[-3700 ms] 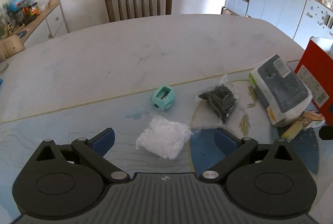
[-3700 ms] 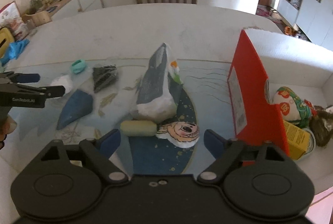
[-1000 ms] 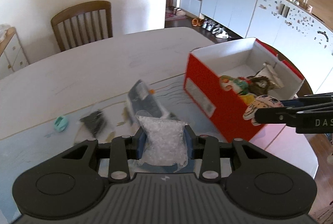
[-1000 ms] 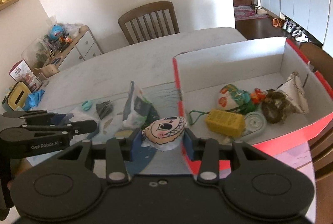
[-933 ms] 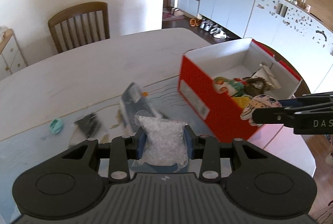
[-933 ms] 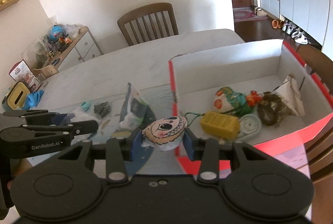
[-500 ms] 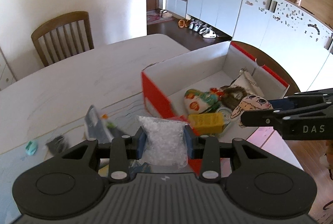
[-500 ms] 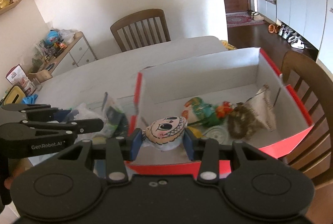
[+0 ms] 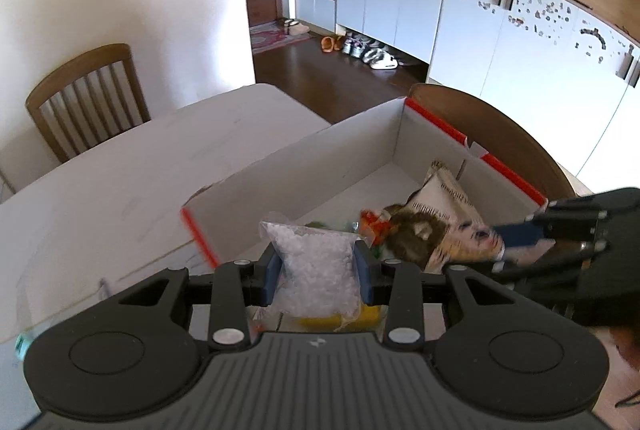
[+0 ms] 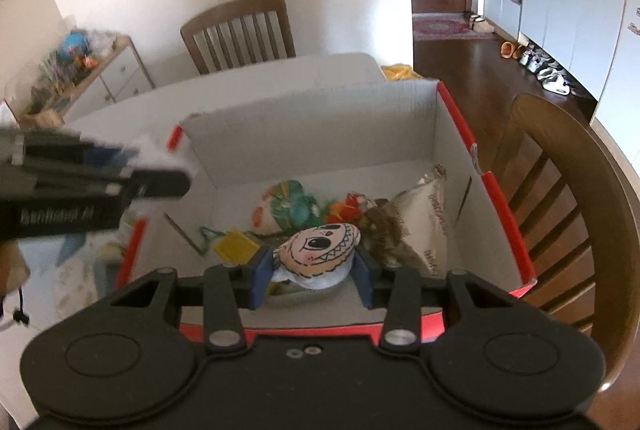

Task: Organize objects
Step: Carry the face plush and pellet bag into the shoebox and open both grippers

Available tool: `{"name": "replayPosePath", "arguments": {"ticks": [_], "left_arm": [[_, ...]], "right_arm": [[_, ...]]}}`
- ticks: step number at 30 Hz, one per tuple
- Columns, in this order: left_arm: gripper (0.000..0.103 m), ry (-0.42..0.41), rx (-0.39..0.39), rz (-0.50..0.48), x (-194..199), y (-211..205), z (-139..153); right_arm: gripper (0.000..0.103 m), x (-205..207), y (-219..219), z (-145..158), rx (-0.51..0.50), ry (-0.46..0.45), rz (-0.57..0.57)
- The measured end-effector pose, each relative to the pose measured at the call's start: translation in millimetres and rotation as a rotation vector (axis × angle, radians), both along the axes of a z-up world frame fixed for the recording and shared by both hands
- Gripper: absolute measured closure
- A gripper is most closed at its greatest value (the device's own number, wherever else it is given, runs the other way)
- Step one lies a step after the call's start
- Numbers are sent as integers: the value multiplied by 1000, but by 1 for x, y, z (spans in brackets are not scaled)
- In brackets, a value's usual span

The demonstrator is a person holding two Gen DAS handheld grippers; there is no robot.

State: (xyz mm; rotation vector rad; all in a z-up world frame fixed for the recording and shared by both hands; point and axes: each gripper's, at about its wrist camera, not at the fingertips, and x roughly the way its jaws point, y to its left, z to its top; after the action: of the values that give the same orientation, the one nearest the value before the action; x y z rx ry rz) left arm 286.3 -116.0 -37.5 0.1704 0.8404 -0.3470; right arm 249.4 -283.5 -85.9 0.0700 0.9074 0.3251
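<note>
My left gripper (image 9: 316, 272) is shut on a clear bag of white granules (image 9: 314, 270) and holds it over the near left end of the red cardboard box (image 9: 352, 150). My right gripper (image 10: 312, 272) is shut on a cartoon-face plush toy (image 10: 320, 244) and holds it over the near side of the same box (image 10: 312, 126). In the box lie a yellow block (image 10: 236, 248), a green and orange toy (image 10: 288, 210), a brown furry thing (image 10: 384, 230) and a printed packet (image 10: 432, 214). The left gripper shows blurred at the left of the right wrist view (image 10: 92, 170).
The box stands on a white table (image 9: 120, 170). A wooden chair (image 10: 568, 198) is right behind the box's right side; another chair (image 10: 240, 30) stands at the table's far end. A teal thing (image 9: 22, 342) lies at the left edge.
Both grippers have moved right and forward with their loads, from beside the box to above its inside. They have also come closer together.
</note>
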Motion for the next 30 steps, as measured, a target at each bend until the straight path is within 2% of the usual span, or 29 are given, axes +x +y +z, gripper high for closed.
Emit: {"name": "replayPosePath", "arguments": {"ticks": [13,23,30], "left_arm": [[66,57,117,-35,68,-57,-39],[66,130,138,-28,103,-81,-70],[66,186,161,-26,115,-82,-89]], "right_arm": [[62,26,7,-30,-61,119,122],[61,35,15,-46,-72,183,156],[60,34,17,-50,-71,205,162]]}}
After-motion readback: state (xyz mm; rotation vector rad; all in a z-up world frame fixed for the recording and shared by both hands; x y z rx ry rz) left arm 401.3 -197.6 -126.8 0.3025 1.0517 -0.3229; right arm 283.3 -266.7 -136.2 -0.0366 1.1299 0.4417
